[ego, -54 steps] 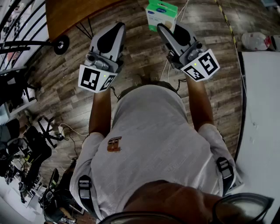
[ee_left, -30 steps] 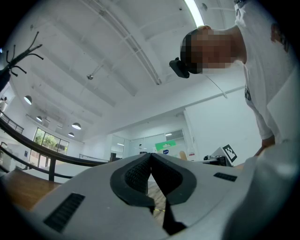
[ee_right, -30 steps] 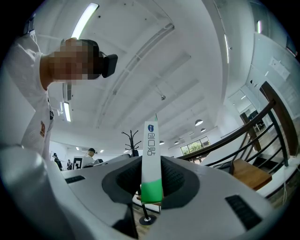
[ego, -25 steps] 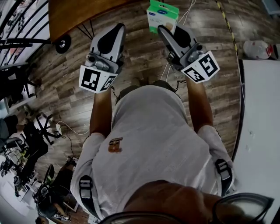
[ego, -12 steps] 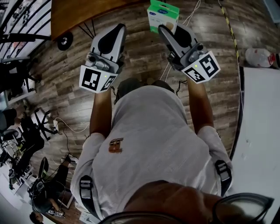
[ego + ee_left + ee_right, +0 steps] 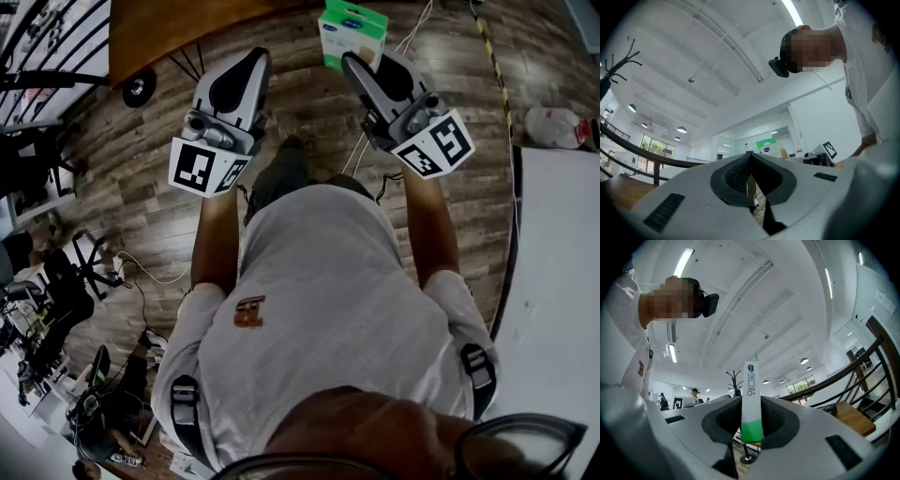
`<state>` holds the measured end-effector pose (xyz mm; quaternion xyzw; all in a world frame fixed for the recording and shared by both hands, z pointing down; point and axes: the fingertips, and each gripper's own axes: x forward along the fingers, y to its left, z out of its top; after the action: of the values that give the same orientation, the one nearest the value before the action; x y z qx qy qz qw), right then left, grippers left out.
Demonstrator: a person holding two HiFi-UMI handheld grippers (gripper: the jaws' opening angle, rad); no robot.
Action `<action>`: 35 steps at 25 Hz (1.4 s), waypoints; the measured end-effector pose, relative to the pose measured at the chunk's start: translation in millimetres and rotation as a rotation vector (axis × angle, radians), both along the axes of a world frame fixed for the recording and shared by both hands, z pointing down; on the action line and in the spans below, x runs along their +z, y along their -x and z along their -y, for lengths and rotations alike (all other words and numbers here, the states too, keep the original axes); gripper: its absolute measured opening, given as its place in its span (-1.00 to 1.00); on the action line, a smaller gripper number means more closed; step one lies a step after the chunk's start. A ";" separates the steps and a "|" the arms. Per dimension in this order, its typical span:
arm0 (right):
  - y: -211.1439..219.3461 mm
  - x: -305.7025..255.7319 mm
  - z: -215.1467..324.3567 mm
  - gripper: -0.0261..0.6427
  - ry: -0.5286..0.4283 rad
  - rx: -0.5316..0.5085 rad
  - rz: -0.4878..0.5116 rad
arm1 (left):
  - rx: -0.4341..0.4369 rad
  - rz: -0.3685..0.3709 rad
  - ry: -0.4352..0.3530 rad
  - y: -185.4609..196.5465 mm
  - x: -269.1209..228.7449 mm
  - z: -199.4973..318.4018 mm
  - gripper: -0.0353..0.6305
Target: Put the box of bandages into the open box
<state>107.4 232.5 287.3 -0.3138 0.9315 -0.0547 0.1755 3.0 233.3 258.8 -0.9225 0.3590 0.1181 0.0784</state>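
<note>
Most of the head view's background is wood-plank floor (image 6: 122,187). A white surface (image 6: 562,281) runs down the right edge. A brown wooden surface (image 6: 169,28) cuts across the top left corner, and a black caster wheel (image 6: 139,89) sits just below its edge.

Person in a white T-shirt (image 6: 319,309) stands mid-frame with both forearms stretched forward.

Left gripper (image 6: 251,58): held out over the floor, marker cube (image 6: 202,169) facing the head camera. In the left gripper view its fingers (image 6: 740,171) are closed, tips together, with nothing between them.

Right gripper (image 6: 367,61): level with the left and well apart from it, marker cube (image 6: 433,145) tilted to the person's right. Fingers (image 6: 776,420) are clamped on the box of bandages (image 6: 349,23).

Box of bandages: green and white, held in the air above the floor at the top of the head view. In the right gripper view it shows edge-on and upright between the two pads, green end down in the grip, white end with blue print projecting past the fingertips.
</note>
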 end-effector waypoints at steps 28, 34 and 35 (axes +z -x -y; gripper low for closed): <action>96.1 -0.8 292.6 -0.63 0.033 0.084 -0.066 | 0.112 -0.022 0.004 92.2 2.6 311.8 -0.84; 112.9 -1.6 371.0 -0.63 0.046 0.124 -0.082 | 0.147 -0.014 0.014 109.4 2.7 392.1 -0.84; 115.2 -0.9 381.3 -0.63 0.048 0.133 -0.086 | 0.151 -0.013 0.015 113.0 3.6 402.3 -0.84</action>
<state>-7.8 -148.8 286.5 -0.3812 0.9137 -0.0516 0.1313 -110.0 -169.0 262.4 -0.9467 0.2899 0.1269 0.0602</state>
